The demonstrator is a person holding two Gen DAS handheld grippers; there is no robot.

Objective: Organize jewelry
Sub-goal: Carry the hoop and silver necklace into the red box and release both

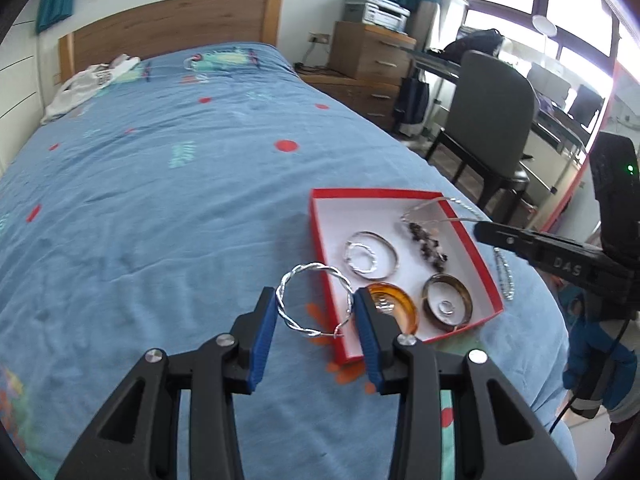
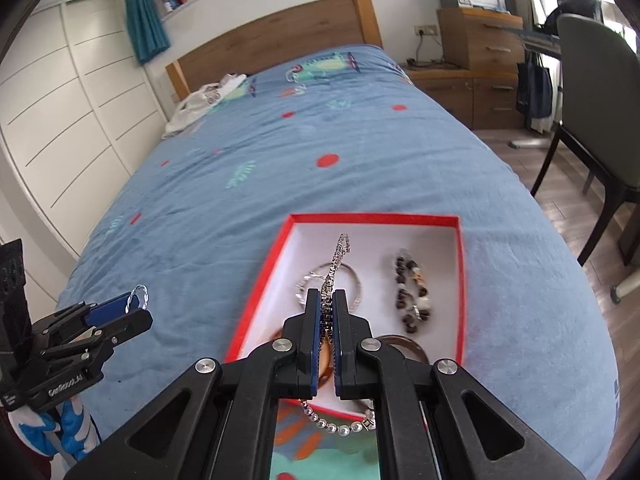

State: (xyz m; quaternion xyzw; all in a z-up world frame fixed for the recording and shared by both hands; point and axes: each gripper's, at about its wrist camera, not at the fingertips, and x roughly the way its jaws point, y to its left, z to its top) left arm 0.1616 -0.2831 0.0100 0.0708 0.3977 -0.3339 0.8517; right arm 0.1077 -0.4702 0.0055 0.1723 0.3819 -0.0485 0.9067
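Twisted silver wire hoop (image 1: 316,300), lower centre of the left view: pinched across its width between the blue pads of the left gripper (image 1: 316,312), held above the blue bedspread (image 1: 160,200) just left of the red-rimmed, white-lined cardboard box (image 1: 490,284). Grip on 2 thin edges only; likely to pivot or spring out if the squeeze slackens or the hoop knocks the box rim.

Silver rhinestone link chain (image 2: 338,256), centre of the right view: clenched in the right gripper (image 2: 328,300), 1 end standing up over the box, the other trailing below the fingers past the near rim. Risk, as judged: trailing end catching the rim, or staying outside the box when let go.

Inside the box: 2 nested silver rings (image 1: 370,256), dark beaded bracelet (image 1: 428,246), amber resin bangle (image 1: 394,308), brown tortoiseshell bangle (image 1: 448,298) with a small ring inside. Bare floor only at the upper end; anything dropped could tangle with the beads or rings.

Both grippers near the same box: collision possible. Soft, creased bedding may tip the box.
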